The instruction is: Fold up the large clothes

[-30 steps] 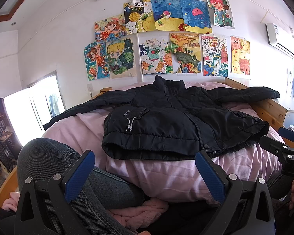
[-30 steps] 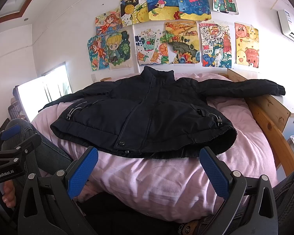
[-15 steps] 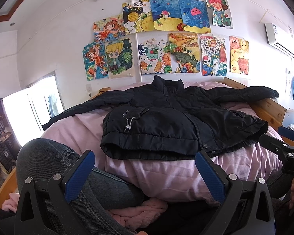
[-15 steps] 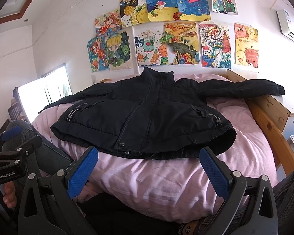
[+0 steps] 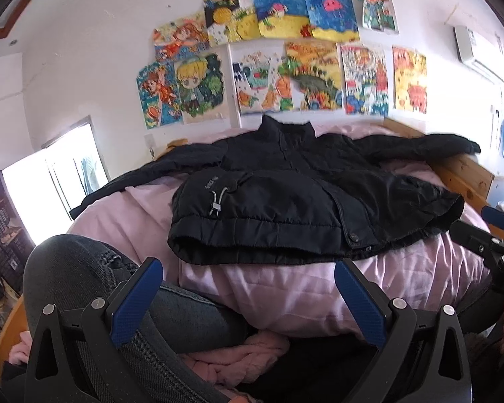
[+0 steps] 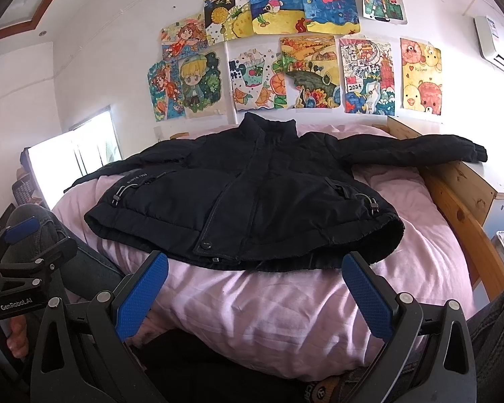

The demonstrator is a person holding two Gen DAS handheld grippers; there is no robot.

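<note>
- Black jacket (image 6: 248,201) lies flat, front up, on a bed with pink bedding (image 6: 285,305); collar toward the wall, hem toward the cameras.
- Both sleeves spread outward; right sleeve (image 6: 416,149) reaches over the wooden bed frame (image 6: 460,208).
- Left gripper (image 5: 248,288) hovers short of the hem, jaws wide, nothing between the blue pads (image 5: 136,302); no contact with the fabric.
- Right gripper (image 6: 255,288) likewise near the hem, jaws wide and empty, apart from the jacket.
- Person's denim-clad knee (image 5: 74,275) sits at the left of the left wrist view.
- Children's drawings (image 6: 285,47) cover the wall above the bed; air conditioner (image 6: 497,47) at upper right.
</note>
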